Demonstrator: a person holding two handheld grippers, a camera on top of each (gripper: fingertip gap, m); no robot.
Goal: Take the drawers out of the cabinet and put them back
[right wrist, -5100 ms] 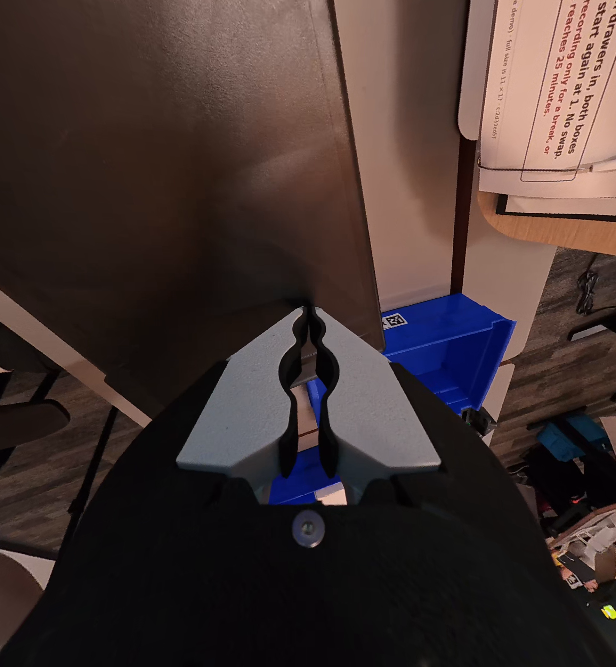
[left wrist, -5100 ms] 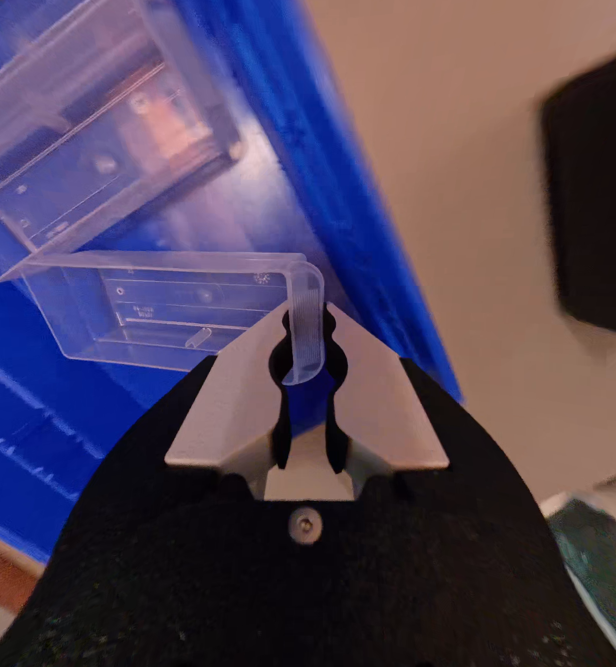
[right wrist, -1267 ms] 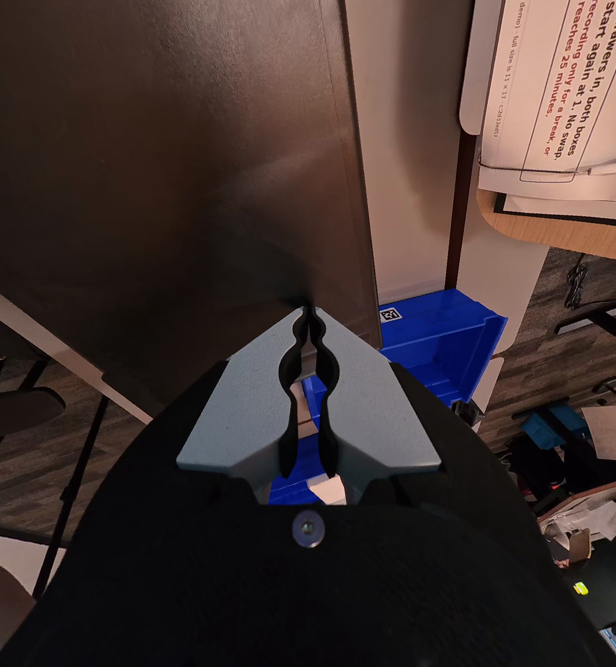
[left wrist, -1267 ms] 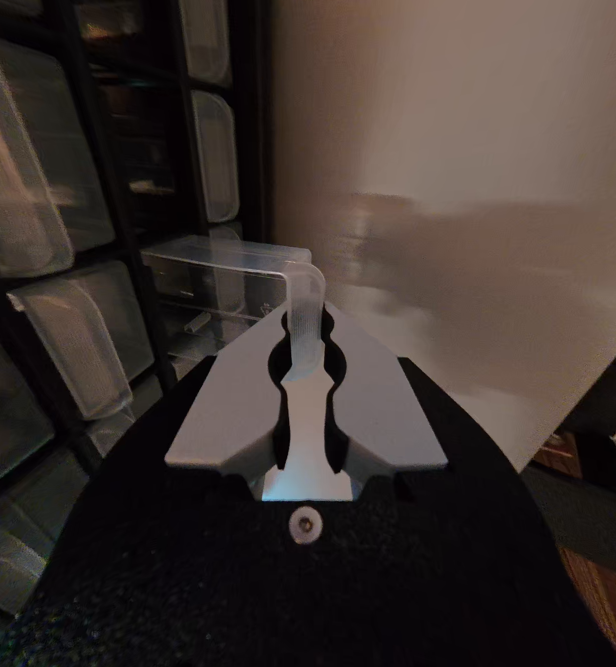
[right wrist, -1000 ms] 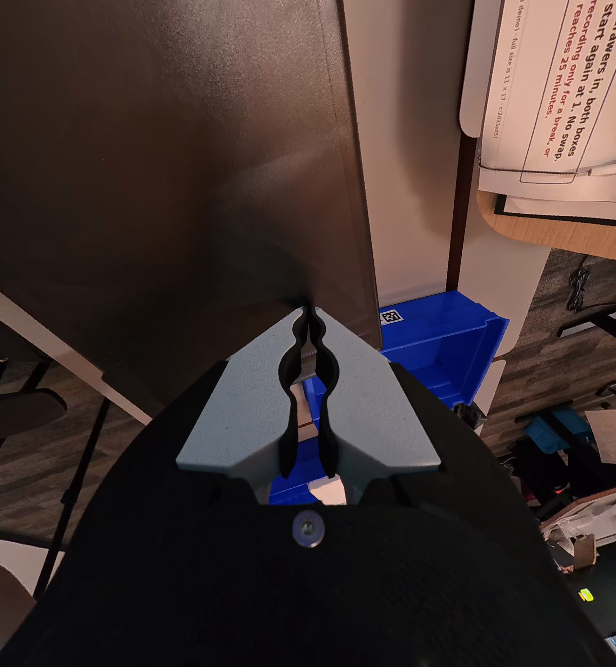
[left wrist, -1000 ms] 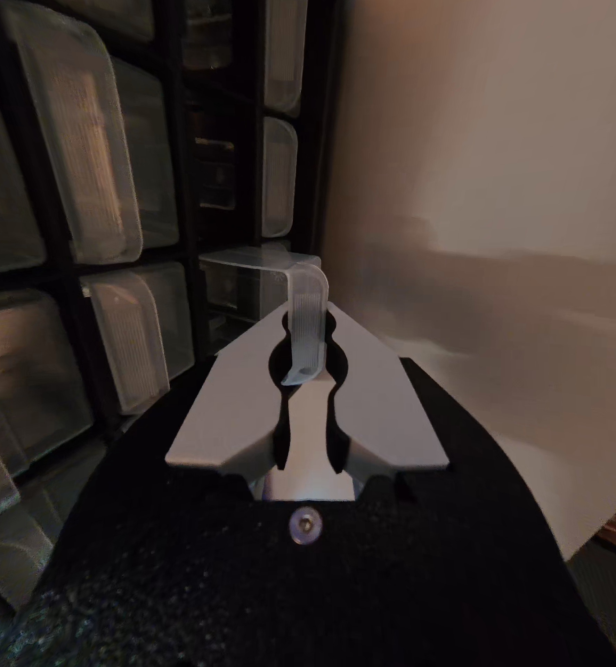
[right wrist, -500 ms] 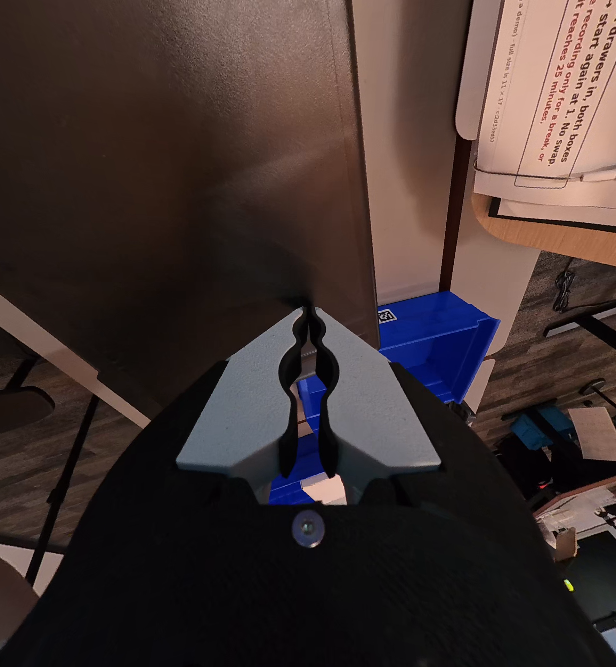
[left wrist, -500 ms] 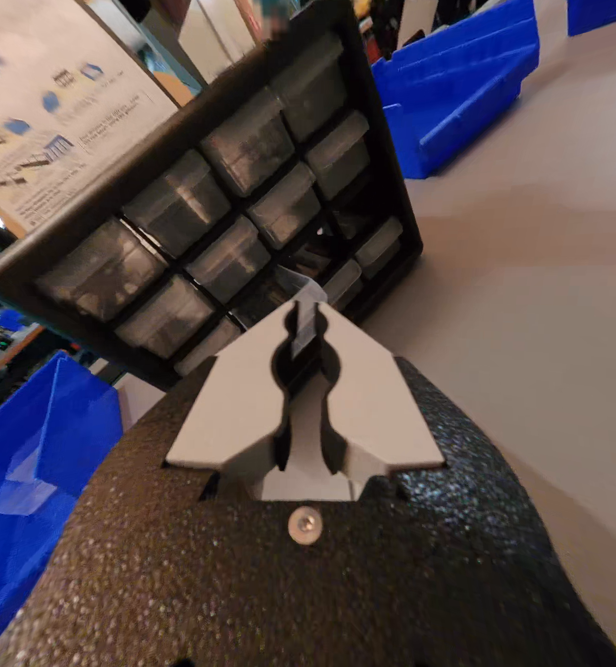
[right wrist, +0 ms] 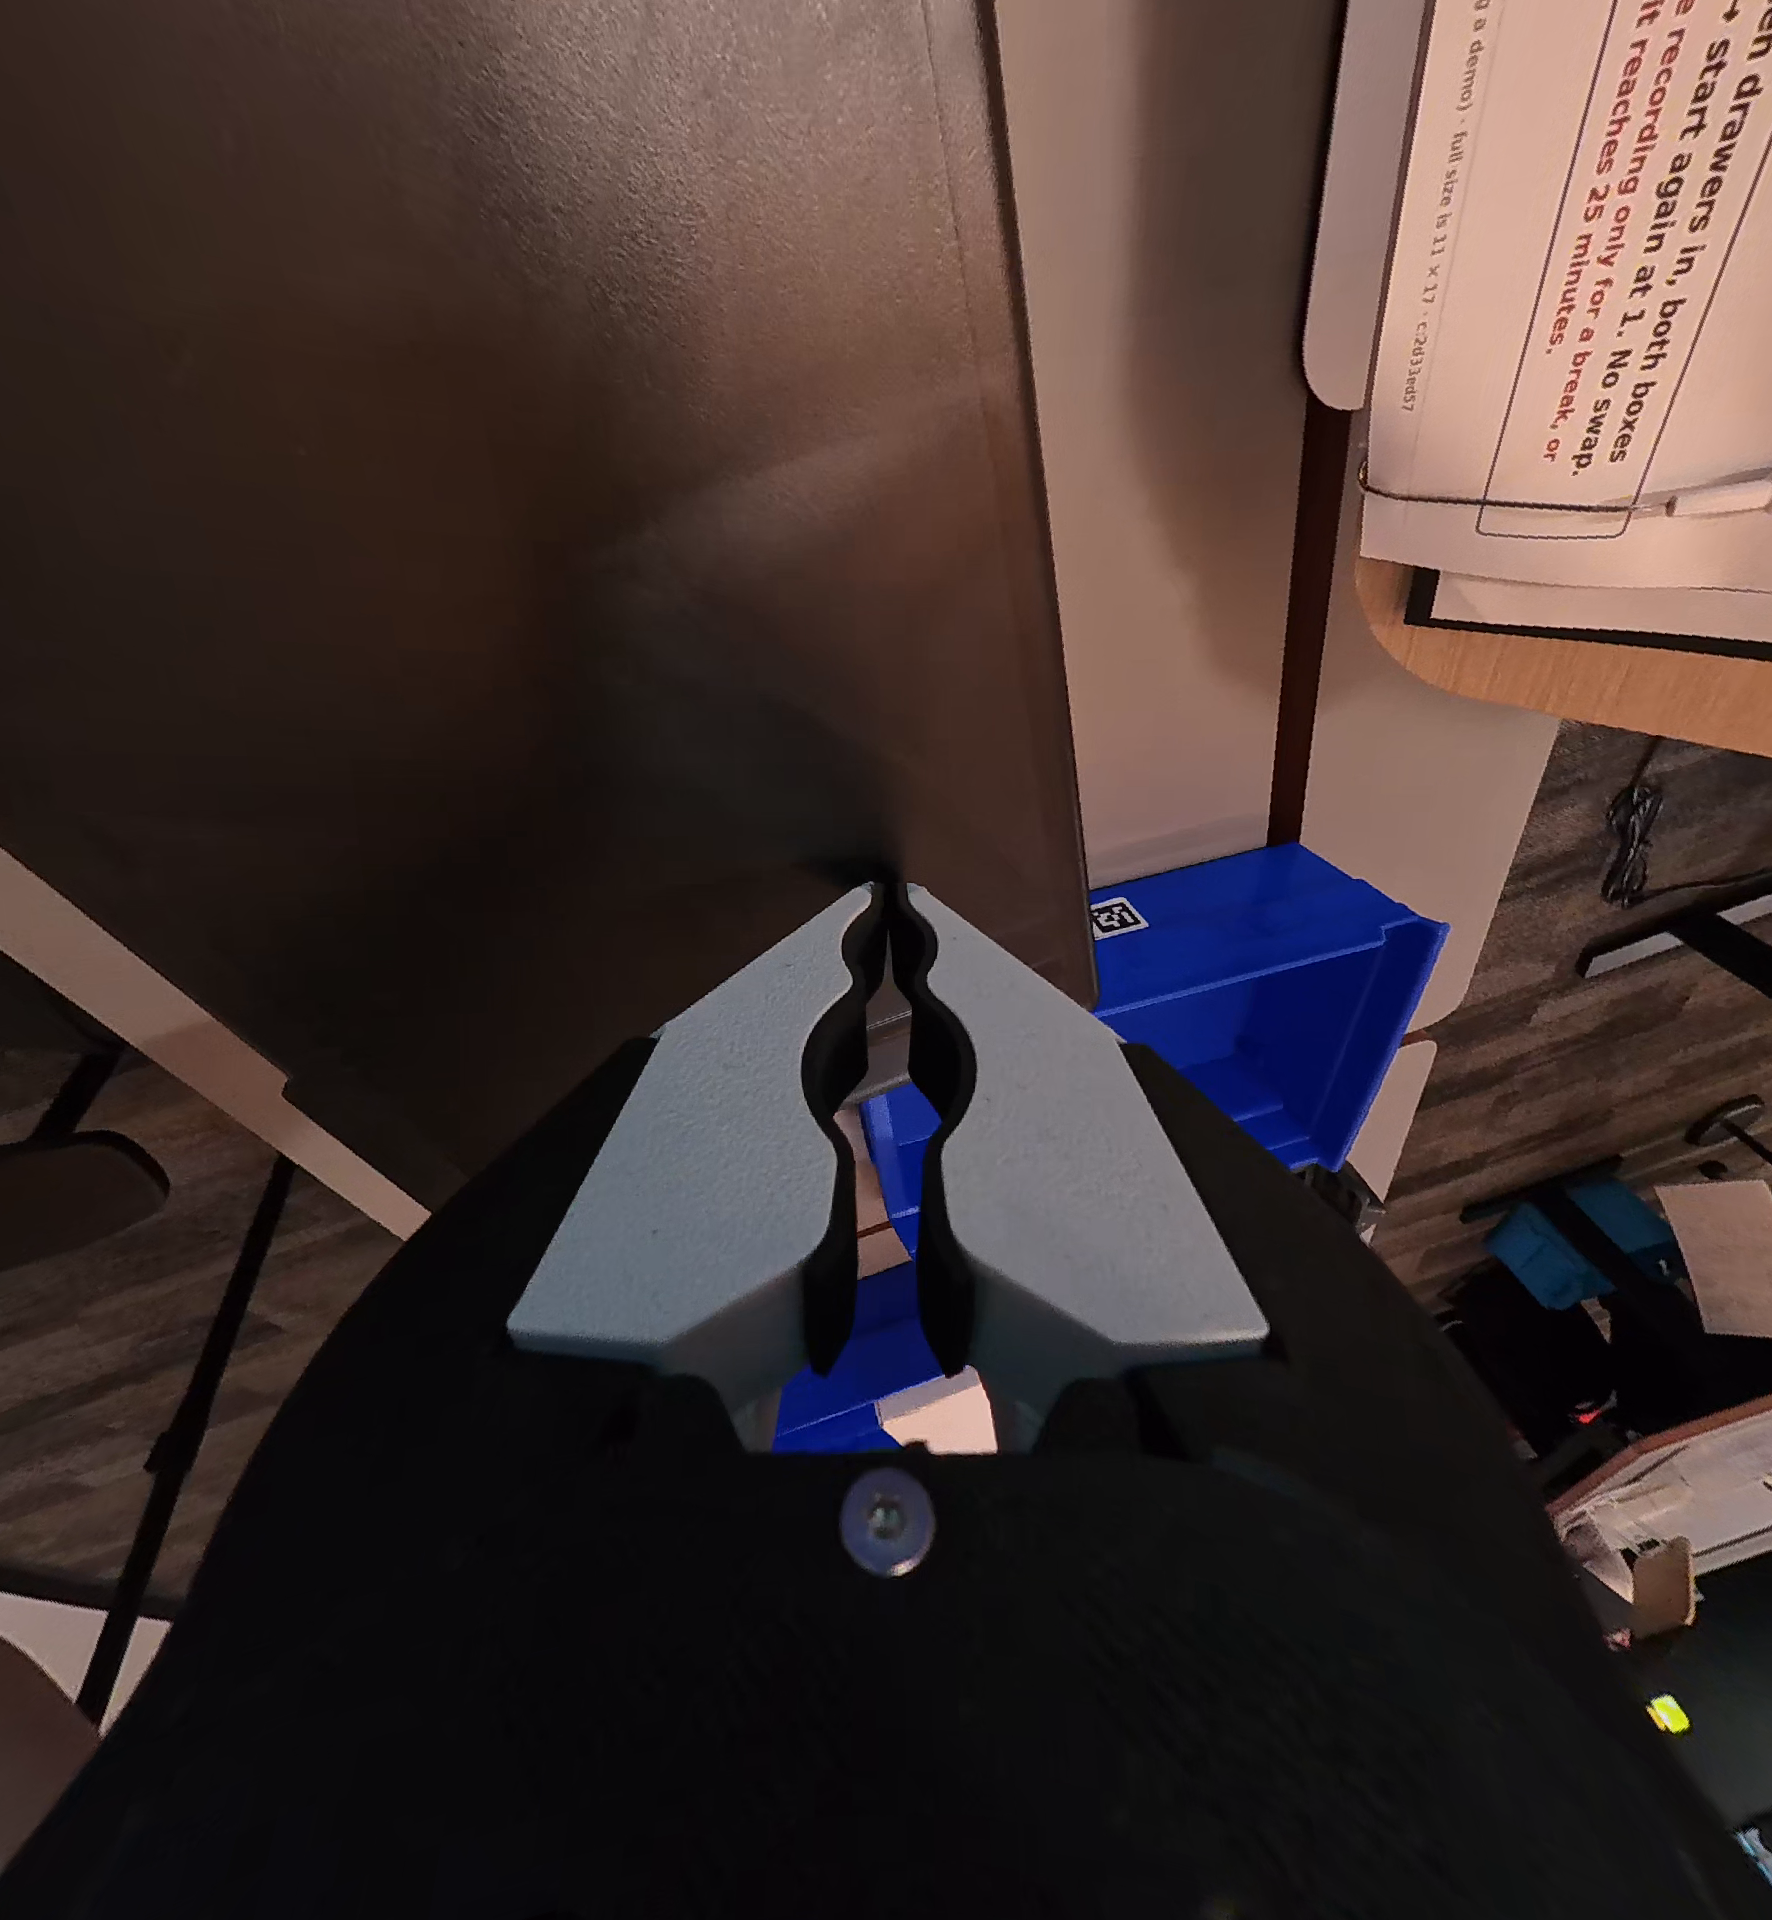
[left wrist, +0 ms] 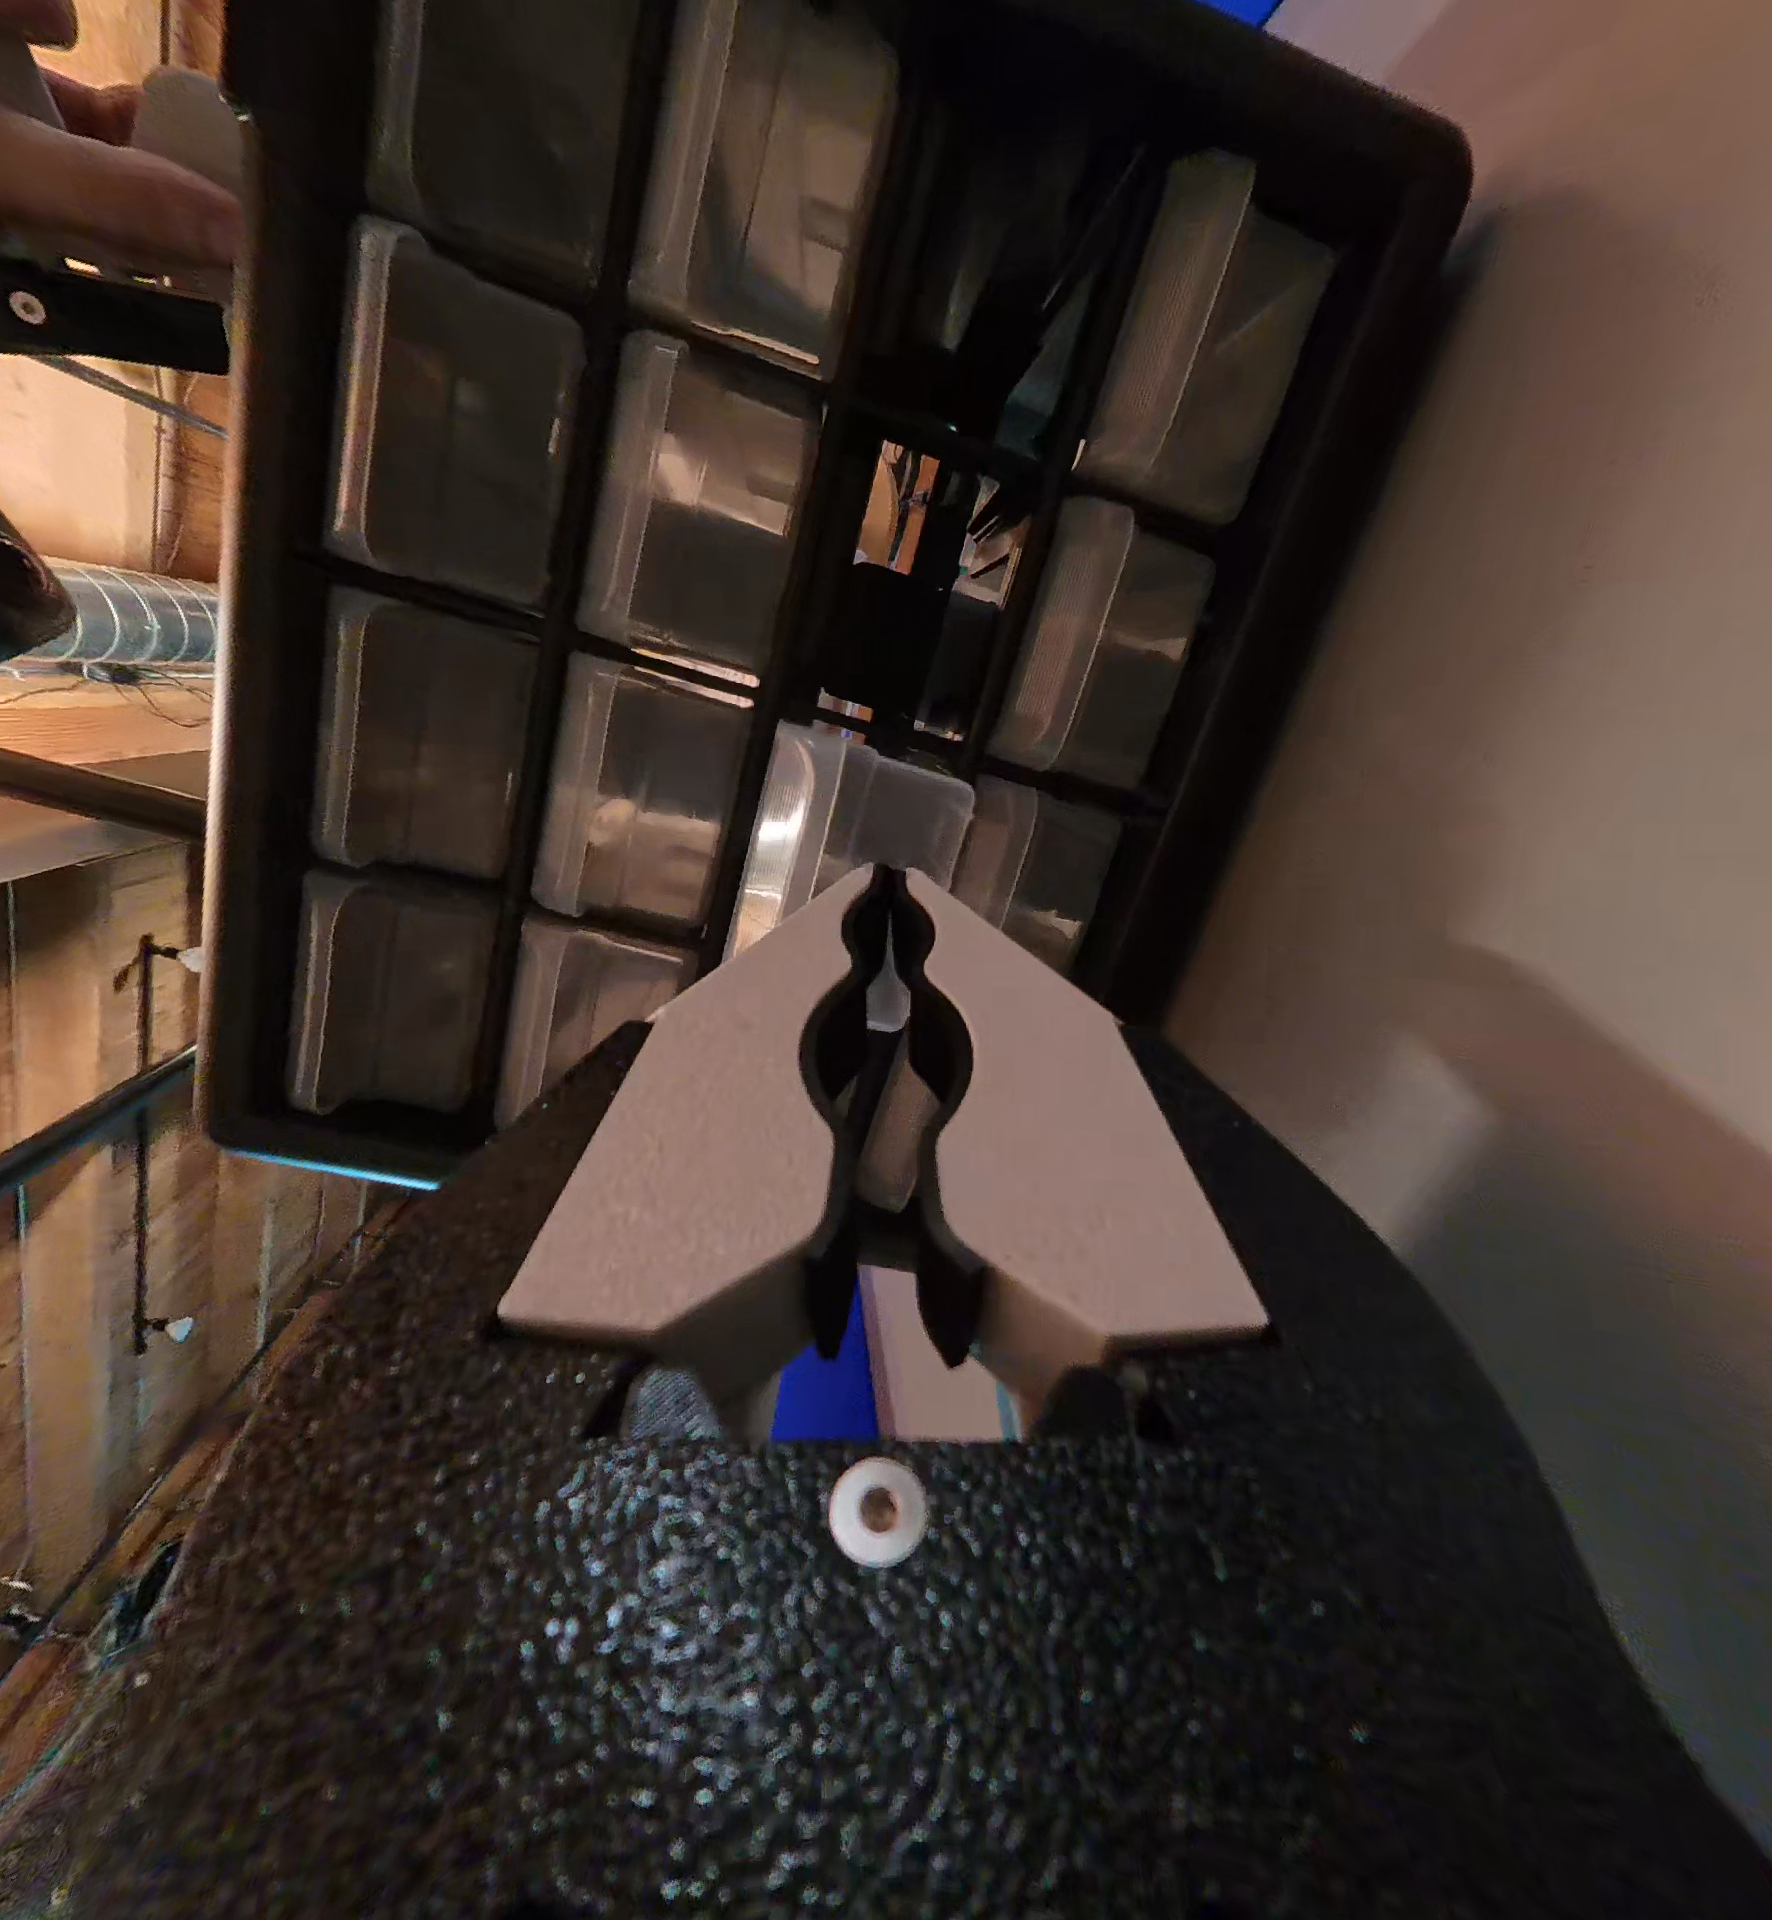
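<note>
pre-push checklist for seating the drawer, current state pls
1. Left gripper shut on the clear plastic drawer's tab: ok.
2. Drawer at an open slot in the black multi-drawer cabinet: ok.
3. Drawer square to slot: cannot tell, view tilted and blurred.
4. Right gripper shut, tips at the cabinet's dark panel: ok.
5. Drawer fully seated: not ok, front sticks out past neighbours.

The left gripper [left wrist: 887, 904], grey-fingered on a black body, is rolled sideways with its jaws pinched together. The right gripper [right wrist: 887, 904], likewise grey and black, is clamped tight.
</note>
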